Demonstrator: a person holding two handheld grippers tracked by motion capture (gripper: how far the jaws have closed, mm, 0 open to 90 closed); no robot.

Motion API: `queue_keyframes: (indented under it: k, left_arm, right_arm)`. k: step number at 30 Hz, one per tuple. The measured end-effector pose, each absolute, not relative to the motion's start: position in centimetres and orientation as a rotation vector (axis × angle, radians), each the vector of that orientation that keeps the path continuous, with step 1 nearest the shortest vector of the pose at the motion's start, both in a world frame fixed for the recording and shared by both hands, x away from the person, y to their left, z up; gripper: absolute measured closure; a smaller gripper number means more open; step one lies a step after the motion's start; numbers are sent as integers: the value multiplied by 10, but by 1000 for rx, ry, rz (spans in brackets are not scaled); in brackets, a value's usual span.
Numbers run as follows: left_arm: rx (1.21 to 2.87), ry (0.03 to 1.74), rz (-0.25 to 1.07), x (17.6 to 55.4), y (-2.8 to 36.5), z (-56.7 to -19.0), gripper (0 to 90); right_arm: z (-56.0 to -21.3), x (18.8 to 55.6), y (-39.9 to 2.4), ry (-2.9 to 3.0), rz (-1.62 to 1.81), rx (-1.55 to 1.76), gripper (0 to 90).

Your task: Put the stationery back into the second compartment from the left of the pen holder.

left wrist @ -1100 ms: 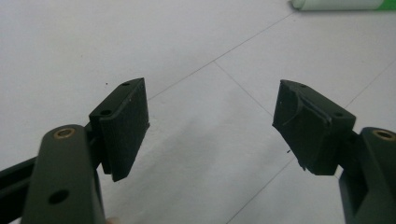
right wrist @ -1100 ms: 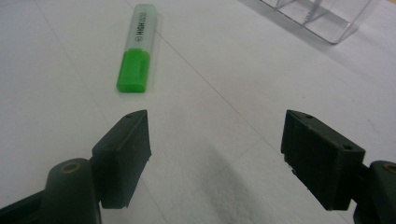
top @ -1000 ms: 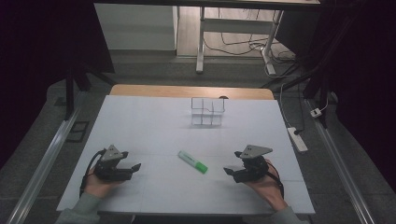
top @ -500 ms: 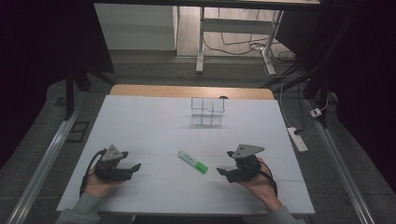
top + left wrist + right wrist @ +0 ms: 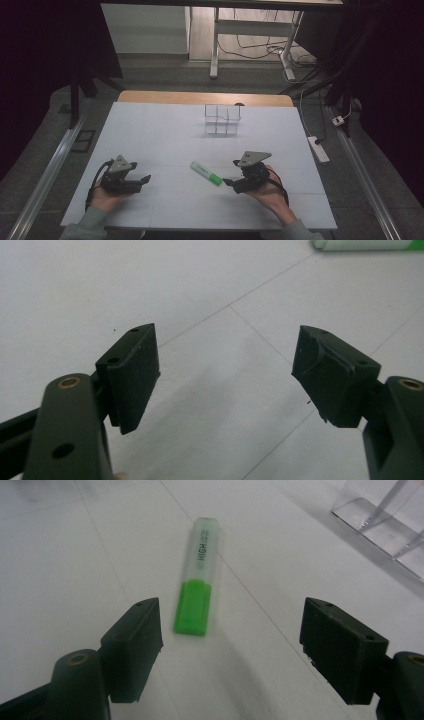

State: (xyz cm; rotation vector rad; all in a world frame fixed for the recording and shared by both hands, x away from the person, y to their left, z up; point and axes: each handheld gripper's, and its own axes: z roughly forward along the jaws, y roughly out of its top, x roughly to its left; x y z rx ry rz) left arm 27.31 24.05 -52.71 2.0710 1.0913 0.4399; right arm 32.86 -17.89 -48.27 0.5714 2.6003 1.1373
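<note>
1. The green highlighter [image 5: 206, 174] lies flat on the white table [image 5: 165, 125], nearer its front edge.
2. The right gripper [image 5: 231, 183] sits just beside it (jaws spread, nothing between).
3. The left gripper [image 5: 145, 178], open and empty, rests toward the front-left corner.

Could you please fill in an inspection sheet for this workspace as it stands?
Surface: white table, seam lines, clean.
Job's things: green highlighter lying flat, capped; clear organiser at the far side.
Clutter: nothing seen.
Grippers: left hand-held gripper open, away from the highlighter; right hand-held gripper open just short of the highlighter's green end, not touching.
Cables: power strip and leads on the floor, right.
Surroundings: dark room, desk frame behind.
</note>
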Motion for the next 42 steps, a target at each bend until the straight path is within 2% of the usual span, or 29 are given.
queue_keyframes:
  k: [13, 24, 36, 42]
  left_arm:
    - [2064, 1085, 439, 273, 240, -526, 263]
    - [2073, 1064, 436, 274, 239, -526, 263]
    - [2083, 1069, 443, 275, 237, -526, 262]
    - [2093, 1066, 442, 276, 236, -527, 262]
  right_arm:
    - [-476, 333, -152, 2678, 1078, 554, 261]
    - [-484, 345, -106, 2738, 906, 524, 277]
    - [-502, 351, -112, 2783, 834, 556, 297]
    - [-508, 350, -106, 2804, 786, 549, 350]
